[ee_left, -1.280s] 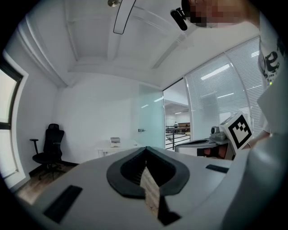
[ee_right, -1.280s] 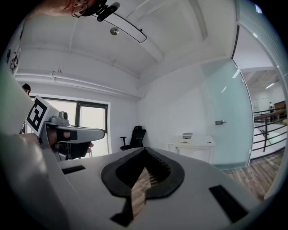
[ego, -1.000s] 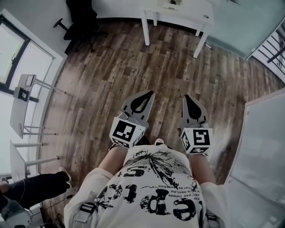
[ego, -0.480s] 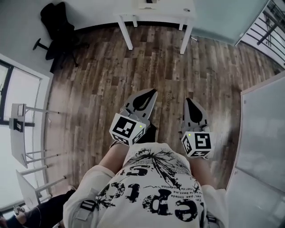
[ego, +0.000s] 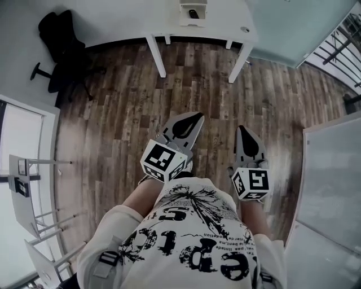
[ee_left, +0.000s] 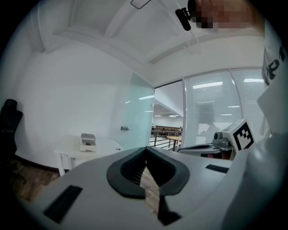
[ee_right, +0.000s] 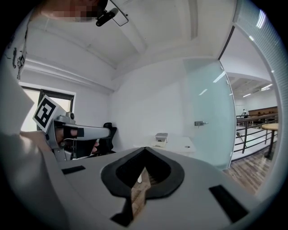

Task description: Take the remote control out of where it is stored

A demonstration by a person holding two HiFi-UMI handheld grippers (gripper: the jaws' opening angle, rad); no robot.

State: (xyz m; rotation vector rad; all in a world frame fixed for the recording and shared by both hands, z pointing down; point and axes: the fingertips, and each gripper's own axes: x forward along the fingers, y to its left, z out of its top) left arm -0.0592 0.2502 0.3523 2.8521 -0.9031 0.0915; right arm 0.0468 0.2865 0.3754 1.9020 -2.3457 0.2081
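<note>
A white table (ego: 225, 22) stands against the far wall, across the wooden floor. On it sits a small white holder (ego: 193, 12) with a dark object in it, maybe the remote control. The same holder (ee_left: 87, 142) shows small in the left gripper view, and the holder (ee_right: 160, 137) again in the right gripper view. My left gripper (ego: 198, 117) and right gripper (ego: 242, 128) are held at waist height, side by side, pointing toward that table. Both are shut and hold nothing.
A black office chair (ego: 59, 39) stands at the far left by the wall. White folding tables (ego: 22, 186) line the left side. A white panel (ego: 330, 186) stands close on my right. A railing (ego: 338, 45) is at the far right.
The person has walked toward the white table, which is now larger and more centred. Both grippers stay shut and in the same place before the body.
</note>
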